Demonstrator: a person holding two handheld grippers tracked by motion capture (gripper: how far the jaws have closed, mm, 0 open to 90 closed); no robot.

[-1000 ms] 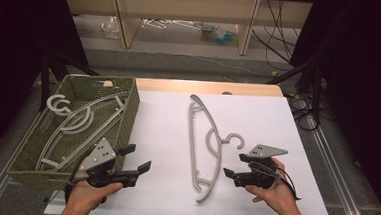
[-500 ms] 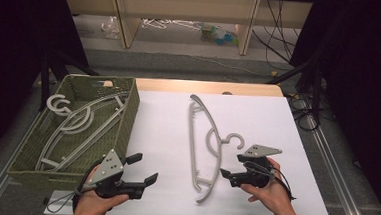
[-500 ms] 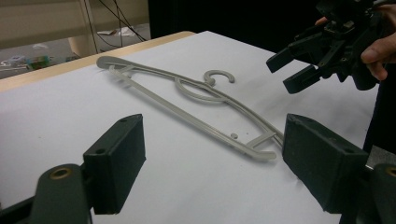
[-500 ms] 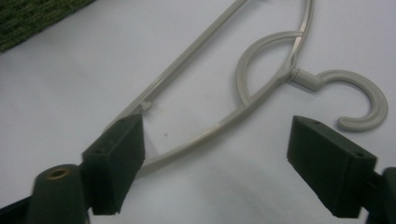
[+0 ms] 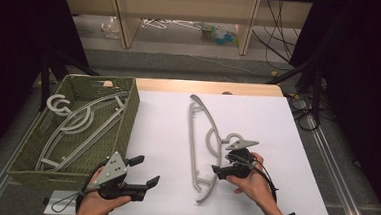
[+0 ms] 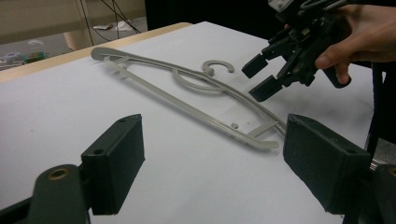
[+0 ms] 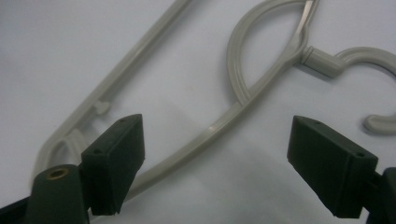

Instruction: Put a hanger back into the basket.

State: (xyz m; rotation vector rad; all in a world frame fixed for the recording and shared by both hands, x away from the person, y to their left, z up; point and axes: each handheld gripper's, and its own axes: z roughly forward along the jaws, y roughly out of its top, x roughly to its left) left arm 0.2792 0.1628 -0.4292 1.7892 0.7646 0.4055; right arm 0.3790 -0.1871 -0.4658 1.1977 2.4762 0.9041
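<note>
Grey hanger unmarked, between open right gripper jaws

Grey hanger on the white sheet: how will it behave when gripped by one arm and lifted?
The hanger looks like thin moulded plastic, so probably light and fairly stiff, with some flex. It is long, so a grip near one end would likely let it swing or tilt. The smooth, narrow bar may slip between the pads.

both claws, left and right, gape wide, held low.
</note>
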